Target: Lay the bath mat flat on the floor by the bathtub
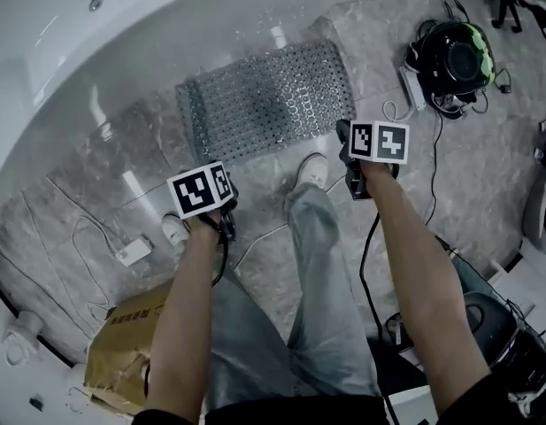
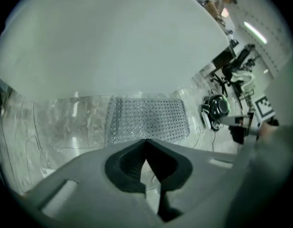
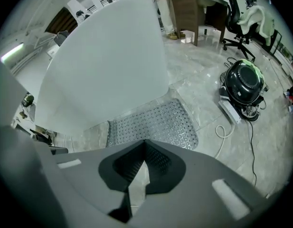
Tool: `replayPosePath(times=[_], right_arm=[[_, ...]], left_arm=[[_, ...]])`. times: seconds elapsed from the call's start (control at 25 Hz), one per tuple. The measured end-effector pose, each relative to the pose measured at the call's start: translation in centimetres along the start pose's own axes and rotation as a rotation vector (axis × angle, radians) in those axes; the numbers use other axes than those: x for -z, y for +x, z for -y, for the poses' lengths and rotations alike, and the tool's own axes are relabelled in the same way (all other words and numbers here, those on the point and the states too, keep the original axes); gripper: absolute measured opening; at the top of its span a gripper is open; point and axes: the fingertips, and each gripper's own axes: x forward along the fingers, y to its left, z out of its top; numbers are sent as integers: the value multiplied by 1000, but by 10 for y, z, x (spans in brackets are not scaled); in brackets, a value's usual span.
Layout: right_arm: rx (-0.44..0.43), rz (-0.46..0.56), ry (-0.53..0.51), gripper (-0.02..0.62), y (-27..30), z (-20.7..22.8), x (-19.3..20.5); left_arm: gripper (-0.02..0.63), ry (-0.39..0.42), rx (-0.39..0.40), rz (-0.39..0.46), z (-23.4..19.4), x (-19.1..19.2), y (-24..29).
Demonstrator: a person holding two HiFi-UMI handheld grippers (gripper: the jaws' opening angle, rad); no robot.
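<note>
The bath mat is a clear, bubbly rectangle. It lies flat on the marble floor against the white bathtub. It also shows in the left gripper view as the mat and in the right gripper view as the mat. My left gripper hovers short of the mat's near left corner. Its jaws are shut with nothing in them. My right gripper hangs just off the mat's near right corner, also shut and empty. Neither touches the mat.
A black round machine with cables and a power strip sits on the floor to the right. A white adapter with cord lies at the left, and a brown paper bag below it. The person's shoes stand near the mat.
</note>
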Motion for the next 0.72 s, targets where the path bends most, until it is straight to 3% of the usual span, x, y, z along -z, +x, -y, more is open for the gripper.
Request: replayPosePath(times=[0.12,0.36,0.56,0.72], right_arm=[[-2,20,-12,6,-23,-13,-5],[35,52,-38,7,-86,-42,-9],[5,129,-12,6,-127,-73,-25],[-17,143,-9,7,-157,-99,-15]], left_arm=[[5,70,-3,14,6,0,-25],[5,-31,72,49,34,10,-92],[5,-38,110,110,51,1,-144],[5,-51,121,141,57,2,-185]])
